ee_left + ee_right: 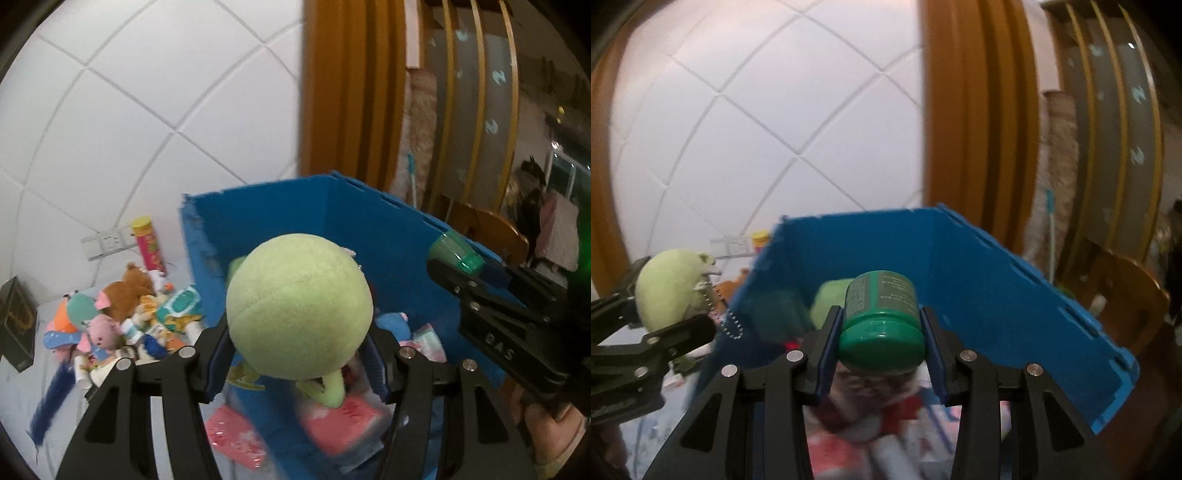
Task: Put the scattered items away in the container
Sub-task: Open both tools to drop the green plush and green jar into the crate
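Left wrist view
- My left gripper (299, 354): clamped on a pale green plush toy (299, 310), round head up, a limb hanging below the pads.
- Blue bin (369, 221): directly ahead, open-topped; the toy hangs over its near edge.
- Inside the bin: pink packets (343, 424), a blue soft toy (397, 325), other bits too blurred for me to name.
- Loose pile (122, 317): left of the bin, on a pale surface; soft toys, packets, a brown plush bear (127, 288).
- Red tube with yellow lid (149, 245): upright behind the pile.
- My right gripper (456, 258): at right, over the bin's right wall, closed on a green jar (456, 253).

Right wrist view
- My right gripper (882, 332): pads pressed on both sides of the green jar (881, 321), lid toward the camera.
- Blue bin (997, 280): below and ahead; the jar hangs above its inside.
- Left gripper (670, 314): at the left edge, just outside the bin wall, holding the plush toy (670, 288); a bead chain (720, 314) dangles from the toy.
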Action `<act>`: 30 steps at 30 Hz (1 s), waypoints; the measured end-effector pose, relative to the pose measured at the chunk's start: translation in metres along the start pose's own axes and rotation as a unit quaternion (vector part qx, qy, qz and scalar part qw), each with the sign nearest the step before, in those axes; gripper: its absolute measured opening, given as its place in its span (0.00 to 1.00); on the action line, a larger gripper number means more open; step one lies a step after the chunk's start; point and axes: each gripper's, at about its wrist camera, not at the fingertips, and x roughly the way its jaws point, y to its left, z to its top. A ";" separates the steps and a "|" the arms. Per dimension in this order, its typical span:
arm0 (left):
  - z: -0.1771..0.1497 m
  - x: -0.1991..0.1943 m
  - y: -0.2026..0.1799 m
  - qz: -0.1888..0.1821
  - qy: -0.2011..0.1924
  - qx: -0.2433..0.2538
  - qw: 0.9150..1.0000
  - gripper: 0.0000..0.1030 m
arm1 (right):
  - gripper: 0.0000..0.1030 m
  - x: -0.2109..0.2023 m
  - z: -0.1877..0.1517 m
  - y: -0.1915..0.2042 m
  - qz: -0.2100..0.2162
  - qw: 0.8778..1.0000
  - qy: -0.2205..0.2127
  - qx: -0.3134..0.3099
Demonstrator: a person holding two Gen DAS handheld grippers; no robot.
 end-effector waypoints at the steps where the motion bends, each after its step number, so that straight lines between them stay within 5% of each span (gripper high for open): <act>1: 0.001 0.006 -0.006 -0.001 0.008 0.003 1.000 0.58 | 0.40 0.002 -0.001 -0.008 -0.003 1.000 0.002 0.004; 12: 0.004 0.022 -0.031 0.015 0.025 0.030 0.999 0.59 | 0.40 0.009 -0.016 -0.058 -0.019 0.999 0.015 0.027; 15: 0.003 0.022 -0.034 0.016 0.026 0.037 0.999 0.66 | 0.40 0.008 -0.018 -0.060 -0.020 0.999 0.015 0.028; 18: 0.003 0.020 -0.035 0.019 0.022 0.041 0.999 0.84 | 0.52 0.006 -0.019 -0.061 -0.023 0.999 0.013 0.029; 20: 0.002 0.017 -0.035 0.020 0.017 0.043 0.999 0.94 | 0.83 0.005 -0.020 -0.061 -0.026 0.999 0.012 0.030; 22: 0.001 0.015 -0.036 0.020 0.014 0.045 0.999 0.95 | 0.97 0.005 -0.021 -0.063 -0.029 0.999 0.010 0.031; 30: 0.001 0.016 -0.035 0.024 0.014 0.041 0.999 0.95 | 1.00 0.007 -0.026 -0.062 -0.035 0.999 0.017 0.032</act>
